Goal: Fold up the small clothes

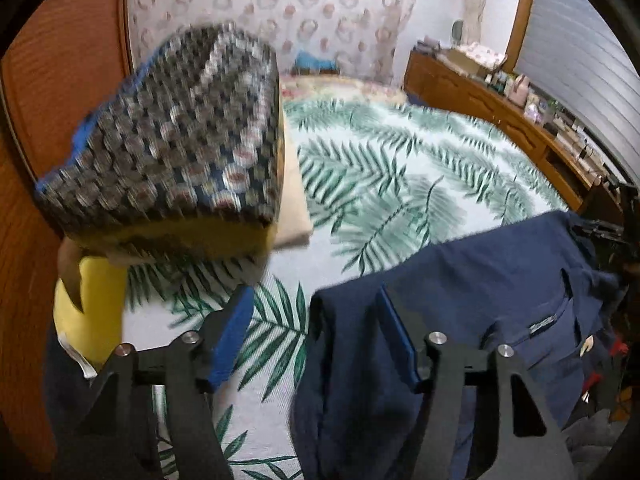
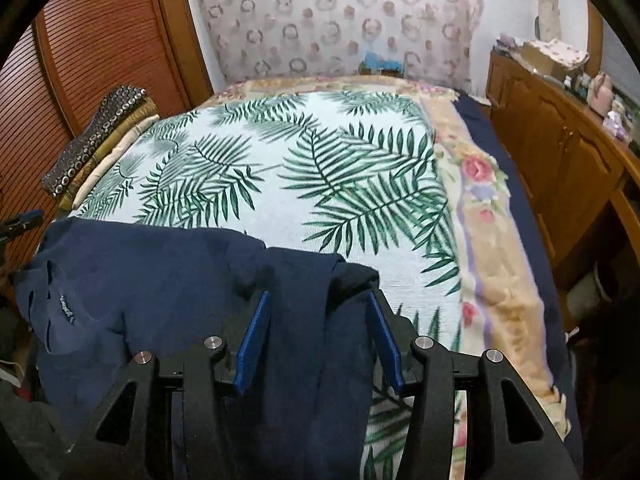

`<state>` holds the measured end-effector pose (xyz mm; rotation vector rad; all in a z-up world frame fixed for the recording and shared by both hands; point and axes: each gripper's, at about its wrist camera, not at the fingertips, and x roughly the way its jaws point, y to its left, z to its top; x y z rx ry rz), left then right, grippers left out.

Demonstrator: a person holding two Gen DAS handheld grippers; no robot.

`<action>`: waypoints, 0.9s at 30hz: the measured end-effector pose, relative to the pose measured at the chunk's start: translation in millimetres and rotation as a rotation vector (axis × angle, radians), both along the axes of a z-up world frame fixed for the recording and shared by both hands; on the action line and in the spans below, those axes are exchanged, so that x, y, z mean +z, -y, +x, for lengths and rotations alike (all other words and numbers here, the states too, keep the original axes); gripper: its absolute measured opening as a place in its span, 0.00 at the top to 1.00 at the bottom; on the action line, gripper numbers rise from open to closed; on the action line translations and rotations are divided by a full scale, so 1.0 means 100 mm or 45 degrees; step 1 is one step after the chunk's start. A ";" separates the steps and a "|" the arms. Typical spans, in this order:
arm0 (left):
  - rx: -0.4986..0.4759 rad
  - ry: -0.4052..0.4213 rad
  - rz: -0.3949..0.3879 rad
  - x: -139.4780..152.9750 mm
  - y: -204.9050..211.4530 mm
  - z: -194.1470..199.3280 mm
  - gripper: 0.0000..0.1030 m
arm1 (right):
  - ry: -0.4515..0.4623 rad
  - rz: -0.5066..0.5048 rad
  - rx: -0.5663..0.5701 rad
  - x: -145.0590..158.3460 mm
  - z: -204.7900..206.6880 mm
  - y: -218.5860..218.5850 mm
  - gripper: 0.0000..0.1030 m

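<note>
Fabric of a navy T-shirt [image 2: 168, 280] lies bunched at the near edge of the bed, spread over the palm-leaf bedspread [image 2: 320, 184], with its neckline and label toward nine o'clock in the right wrist view and toward three o'clock in the left wrist view. We see the right gripper [image 2: 320, 342] standing partly open, a vertical fold of the shirt between its blue pads, which do not press on it; so we judge nothing is held there yet. The left gripper [image 1: 316, 336] is likewise partly open, its right pad over the shirt's edge and its left pad over bare bedspread, gripping nothing. A stack of folded clothes [image 1: 172, 148] sits at ten o'clock in the left view, a patterned piece on top, yellow beneath; it is blurred, so we cannot tell more. We judge the step in hand to be laying this shirt flat before the first fold. To do it well, we should take the two outer edges rather than the middle ridge, pinch a single layer at each side, draw the hands apart to smooth the wrinkle between them, and keep the collar square to the bed's edge. Catching the bedspread along with the shirt is the risk, so we close only once cloth alone sits between the pads.
</note>
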<state>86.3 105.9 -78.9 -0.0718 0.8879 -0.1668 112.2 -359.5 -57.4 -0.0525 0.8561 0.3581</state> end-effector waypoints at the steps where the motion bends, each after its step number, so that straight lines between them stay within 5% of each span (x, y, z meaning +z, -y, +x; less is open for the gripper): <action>1: 0.001 -0.021 0.002 -0.06 0.01 0.01 0.38 | -0.001 -0.002 -0.001 -0.01 0.01 0.00 0.49; 17: -0.028 -0.038 0.051 -0.22 0.19 0.00 0.47 | 0.019 -0.031 -0.010 -0.09 0.07 0.00 0.35; 18: -0.030 -0.034 0.050 -0.22 0.21 0.01 0.51 | 0.017 -0.025 0.008 -0.09 0.06 -0.01 0.35; 20: -0.040 -0.025 0.018 -0.21 0.22 0.03 0.80 | 0.016 -0.047 0.026 -0.09 0.05 -0.05 0.35; 22: -0.019 -0.010 0.032 -0.19 0.25 0.03 0.86 | 0.017 -0.059 0.047 -0.09 0.04 -0.09 0.44; 24: -0.008 0.012 0.042 -0.16 0.28 0.01 0.88 | 0.006 -0.020 0.105 -0.09 0.01 -0.13 0.75; 27: 0.011 0.082 0.013 -0.02 0.29 -0.10 0.90 | 0.002 0.007 0.149 -0.08 -0.05 -0.17 0.87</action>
